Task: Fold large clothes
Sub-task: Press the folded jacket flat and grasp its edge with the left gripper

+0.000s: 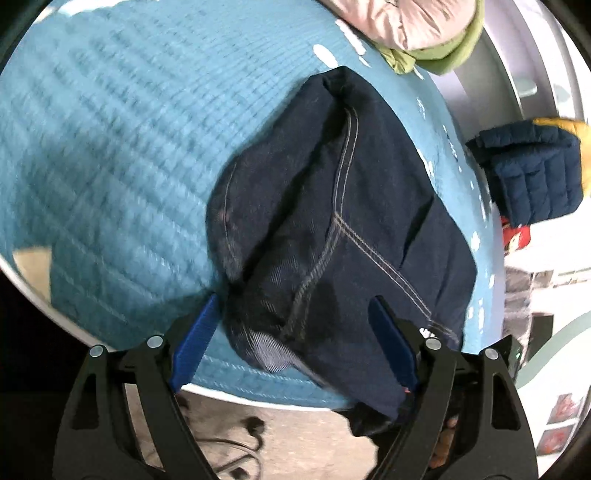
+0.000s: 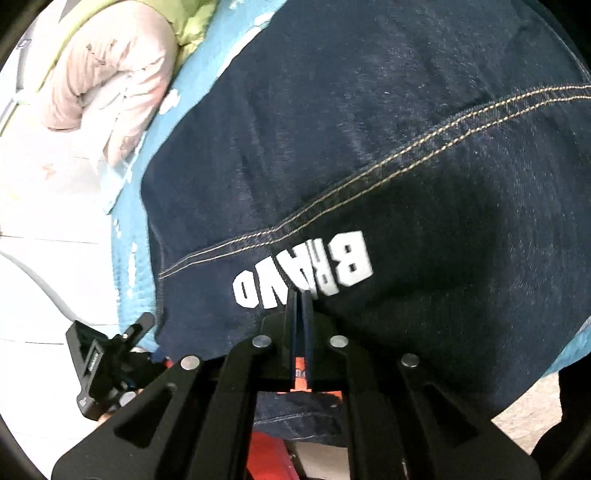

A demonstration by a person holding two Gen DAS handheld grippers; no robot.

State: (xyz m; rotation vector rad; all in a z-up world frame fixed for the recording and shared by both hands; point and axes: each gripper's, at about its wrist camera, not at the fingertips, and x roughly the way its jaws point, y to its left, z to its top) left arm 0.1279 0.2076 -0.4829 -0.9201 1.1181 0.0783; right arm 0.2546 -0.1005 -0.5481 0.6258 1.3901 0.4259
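Note:
A dark navy denim garment [image 1: 332, 229] with pale stitching lies bunched on a blue quilted cover [image 1: 110, 166], its near edge hanging over the front rim. My left gripper [image 1: 295, 306] is open, its blue pads either side of the garment's near fold. In the right wrist view the same denim [image 2: 369, 147] fills the frame, with white "BRAND" lettering [image 2: 303, 273]. My right gripper [image 2: 300, 295] is shut, its pads pressed together on the denim's edge just below the lettering.
A pink and green bundle of clothes [image 1: 417, 26] lies at the far edge of the cover and shows in the right wrist view [image 2: 107, 74]. A navy and yellow padded jacket [image 1: 535, 170] sits to the right. Cables [image 1: 229, 446] lie on the floor below.

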